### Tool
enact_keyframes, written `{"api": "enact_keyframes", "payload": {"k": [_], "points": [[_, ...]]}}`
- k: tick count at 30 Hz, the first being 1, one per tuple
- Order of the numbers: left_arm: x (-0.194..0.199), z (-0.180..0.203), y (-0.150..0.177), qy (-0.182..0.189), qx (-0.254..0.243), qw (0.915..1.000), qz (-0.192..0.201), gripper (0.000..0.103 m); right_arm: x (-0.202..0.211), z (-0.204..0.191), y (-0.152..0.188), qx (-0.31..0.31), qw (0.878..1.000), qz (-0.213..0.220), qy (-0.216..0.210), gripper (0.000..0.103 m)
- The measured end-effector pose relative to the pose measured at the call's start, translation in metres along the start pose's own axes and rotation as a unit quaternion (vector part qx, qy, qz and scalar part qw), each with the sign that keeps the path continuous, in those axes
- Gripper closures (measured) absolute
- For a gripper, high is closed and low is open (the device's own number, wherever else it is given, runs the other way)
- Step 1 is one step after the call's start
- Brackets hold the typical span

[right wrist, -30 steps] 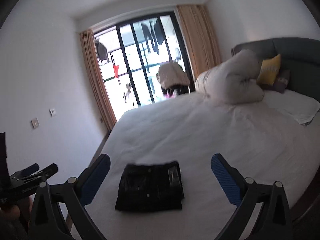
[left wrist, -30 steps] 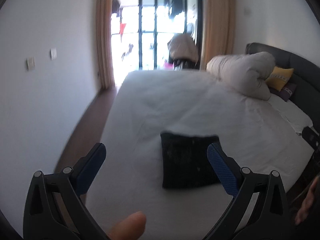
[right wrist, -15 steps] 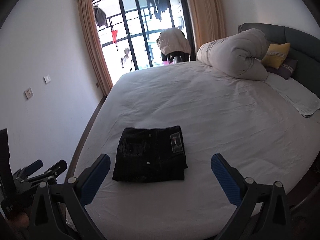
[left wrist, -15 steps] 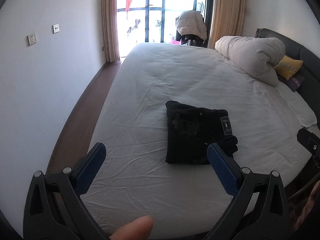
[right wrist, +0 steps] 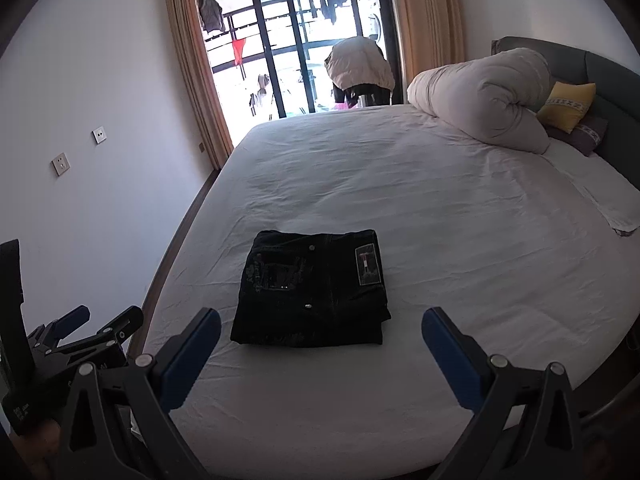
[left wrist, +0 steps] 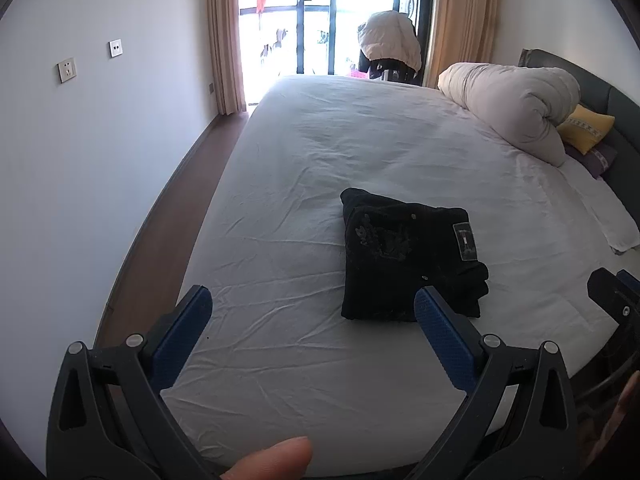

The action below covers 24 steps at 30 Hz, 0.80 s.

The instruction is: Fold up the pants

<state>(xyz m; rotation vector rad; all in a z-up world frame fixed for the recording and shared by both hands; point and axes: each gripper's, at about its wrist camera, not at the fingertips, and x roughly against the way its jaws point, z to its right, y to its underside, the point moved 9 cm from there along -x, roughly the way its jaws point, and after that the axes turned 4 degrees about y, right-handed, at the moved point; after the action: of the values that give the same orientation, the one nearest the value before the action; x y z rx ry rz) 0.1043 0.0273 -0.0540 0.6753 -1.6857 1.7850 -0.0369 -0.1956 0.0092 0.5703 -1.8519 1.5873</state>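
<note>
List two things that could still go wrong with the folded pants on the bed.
1. One lower corner of the pants bulges past the fold, so the stack could loosen if nudged.
2. Both the left gripper and right gripper are open and clear of them; reaching in again may rumple the bed sheet and shift the stack.

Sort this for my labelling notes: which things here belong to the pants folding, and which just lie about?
Job: folded black pants, left hand-held gripper, right hand-held gripper, bed sheet.
Lying about: rolled duvet, yellow pillow, curtains.
</note>
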Motion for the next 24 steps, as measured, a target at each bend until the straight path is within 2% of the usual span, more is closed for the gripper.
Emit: {"api": "enact_keyframes", "payload": {"k": [24], "points": [[-0.001,0.005,0.008,-0.005,-0.003,1.0,-0.006,0.0,-0.002,0.0,0.011,-0.002,1.0,-0.011,-0.004,0.0]]}}
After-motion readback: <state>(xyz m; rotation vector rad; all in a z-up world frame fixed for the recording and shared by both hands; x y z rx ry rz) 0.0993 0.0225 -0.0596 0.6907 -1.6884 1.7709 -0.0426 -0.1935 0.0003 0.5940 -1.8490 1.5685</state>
